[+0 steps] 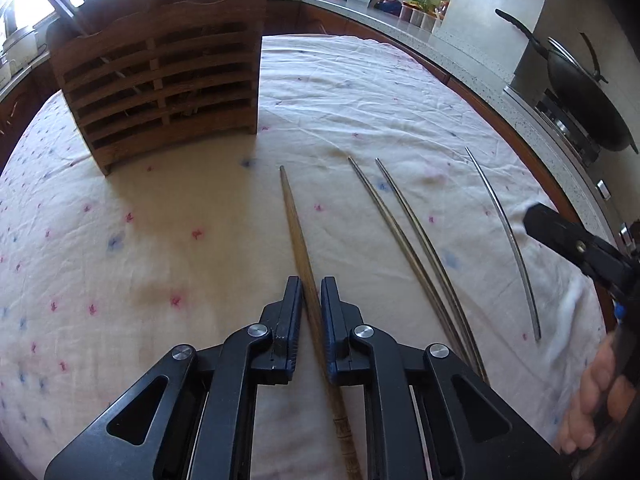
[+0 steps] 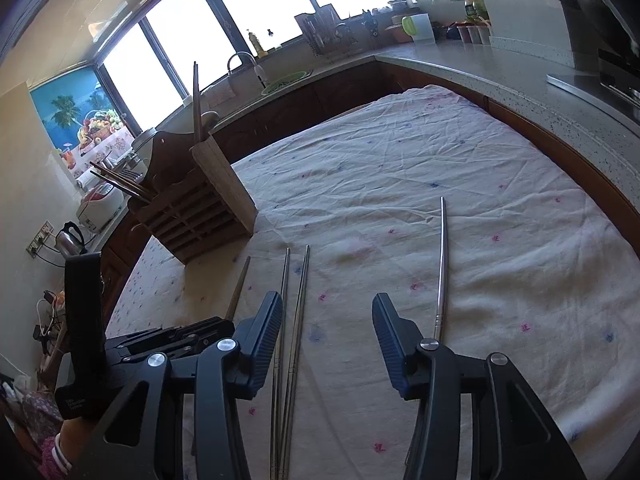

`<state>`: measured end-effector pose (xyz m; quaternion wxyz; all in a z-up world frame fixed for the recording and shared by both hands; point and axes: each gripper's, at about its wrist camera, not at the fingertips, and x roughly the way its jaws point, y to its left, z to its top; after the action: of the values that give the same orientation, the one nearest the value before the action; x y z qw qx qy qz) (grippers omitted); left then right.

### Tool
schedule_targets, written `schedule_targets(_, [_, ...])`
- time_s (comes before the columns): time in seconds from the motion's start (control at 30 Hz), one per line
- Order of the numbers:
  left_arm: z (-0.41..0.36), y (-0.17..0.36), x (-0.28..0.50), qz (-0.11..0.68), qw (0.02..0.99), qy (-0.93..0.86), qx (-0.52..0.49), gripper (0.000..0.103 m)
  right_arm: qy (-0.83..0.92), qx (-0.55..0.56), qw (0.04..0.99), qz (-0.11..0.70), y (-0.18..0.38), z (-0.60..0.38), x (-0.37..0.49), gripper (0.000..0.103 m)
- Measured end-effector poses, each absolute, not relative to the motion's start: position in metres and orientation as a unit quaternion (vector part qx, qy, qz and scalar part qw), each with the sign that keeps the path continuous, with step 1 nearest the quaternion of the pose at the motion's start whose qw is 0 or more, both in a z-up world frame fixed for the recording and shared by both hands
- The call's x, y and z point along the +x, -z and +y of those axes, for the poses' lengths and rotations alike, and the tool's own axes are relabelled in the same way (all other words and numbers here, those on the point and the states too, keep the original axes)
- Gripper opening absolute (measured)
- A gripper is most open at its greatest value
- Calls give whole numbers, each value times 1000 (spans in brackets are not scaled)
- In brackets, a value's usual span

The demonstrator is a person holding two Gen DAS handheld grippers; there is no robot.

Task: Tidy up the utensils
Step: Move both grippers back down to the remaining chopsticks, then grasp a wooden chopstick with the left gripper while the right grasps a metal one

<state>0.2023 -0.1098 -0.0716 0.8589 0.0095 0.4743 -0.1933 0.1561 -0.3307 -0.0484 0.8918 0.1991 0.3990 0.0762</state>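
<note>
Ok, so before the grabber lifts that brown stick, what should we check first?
1. Left gripper fingers shut on the brown wooden chopstick: ok.
2. Grip place: near the thick end, so the long thin end may droop: not ok.
3. Slatted wooden utensil holder standing upright on the flowered white tablecloth: ok.
4. Free slot in the holder: cannot tell, its top is mostly hidden.
5. Right gripper open with nothing pressed; the two steel chopsticks lie by its left finger: ok.
6. Single steel chopstick lies apart, clear of the lift: ok.
</note>
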Motion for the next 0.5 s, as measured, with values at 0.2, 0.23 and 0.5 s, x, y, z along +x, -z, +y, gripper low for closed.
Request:
schedule_targets(0.2, [-55, 72, 165, 489, 848, 199, -34, 8, -102, 158, 880, 436, 64, -304, 180, 42])
schedule_targets(0.23, [-50, 71, 165, 492, 847, 195, -39, 8, -102, 150, 879, 441, 67, -300, 186, 42])
schedule_targets(0.5, [-68, 69, 201, 502, 845, 185, -17, 14, -96, 97, 868, 478, 87, -280, 239, 30])
